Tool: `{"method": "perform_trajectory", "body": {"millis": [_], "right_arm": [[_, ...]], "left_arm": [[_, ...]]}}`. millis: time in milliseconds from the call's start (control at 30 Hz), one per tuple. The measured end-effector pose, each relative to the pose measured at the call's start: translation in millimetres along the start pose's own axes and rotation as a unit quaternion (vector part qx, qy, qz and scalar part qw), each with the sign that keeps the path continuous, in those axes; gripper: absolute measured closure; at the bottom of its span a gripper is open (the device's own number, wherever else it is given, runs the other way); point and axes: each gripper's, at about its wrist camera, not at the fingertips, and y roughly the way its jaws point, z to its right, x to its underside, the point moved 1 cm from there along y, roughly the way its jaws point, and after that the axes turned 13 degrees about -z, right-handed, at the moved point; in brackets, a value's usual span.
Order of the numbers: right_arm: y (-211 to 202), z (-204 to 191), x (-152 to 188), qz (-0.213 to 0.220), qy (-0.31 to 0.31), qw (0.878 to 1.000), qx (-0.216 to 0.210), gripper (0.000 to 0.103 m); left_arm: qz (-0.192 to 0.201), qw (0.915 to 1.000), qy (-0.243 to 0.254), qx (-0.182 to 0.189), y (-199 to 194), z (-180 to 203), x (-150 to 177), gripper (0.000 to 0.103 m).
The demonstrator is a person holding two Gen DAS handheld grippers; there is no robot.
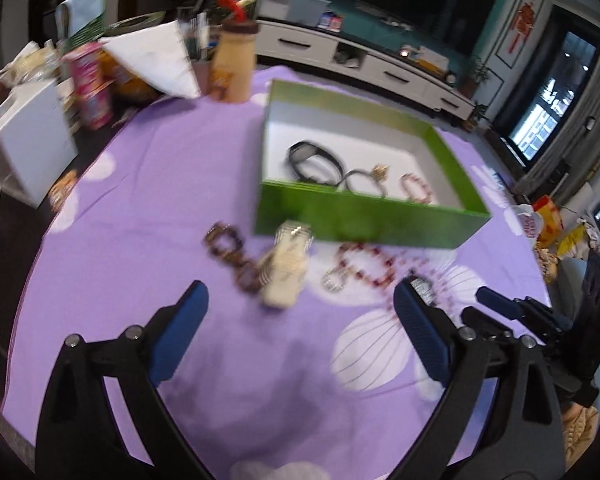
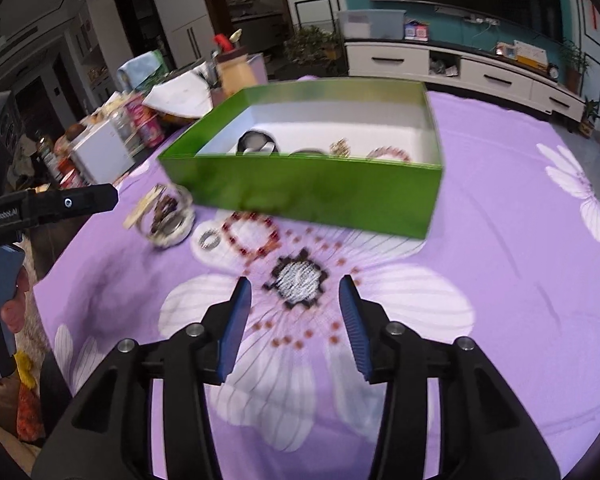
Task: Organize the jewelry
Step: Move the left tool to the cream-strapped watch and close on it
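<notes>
Both hand-held grippers hang empty over the counter: the left hand-held gripper [image 1: 300,300] spread wide, the right hand-held gripper [image 2: 296,284] partly spread with nothing between its pads. Purple flowered cloth [image 1: 180,184] covers the counter. On it sits a green box [image 1: 364,216] holding a black band [image 1: 314,160], a ring-shaped bracelet [image 1: 364,184] and a pink bead bracelet [image 1: 416,188]. Just in front of the box lie a brown bracelet [image 1: 230,254], a pale blurred piece [image 1: 286,268], a red bead bracelet [image 2: 252,236] and a small ring [image 2: 209,239].
</notes>
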Motion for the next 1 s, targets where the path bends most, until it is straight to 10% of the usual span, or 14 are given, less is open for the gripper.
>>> {"method": "perform_trajectory", "body": {"millis": [500,1000], "right_arm": [[21,-22,-1,-0.027,-0.021,0.999,-0.016,0.057],[39,-31,-16,-0.042,-0.039,0.998,-0.023,0.057]], "left_arm": [[-0.018,0.9998,0.008,-0.010,31,-7,10,0.013],[-0.019,0.9995,0.024,-0.003,55,-2,-16,0.085]]}}
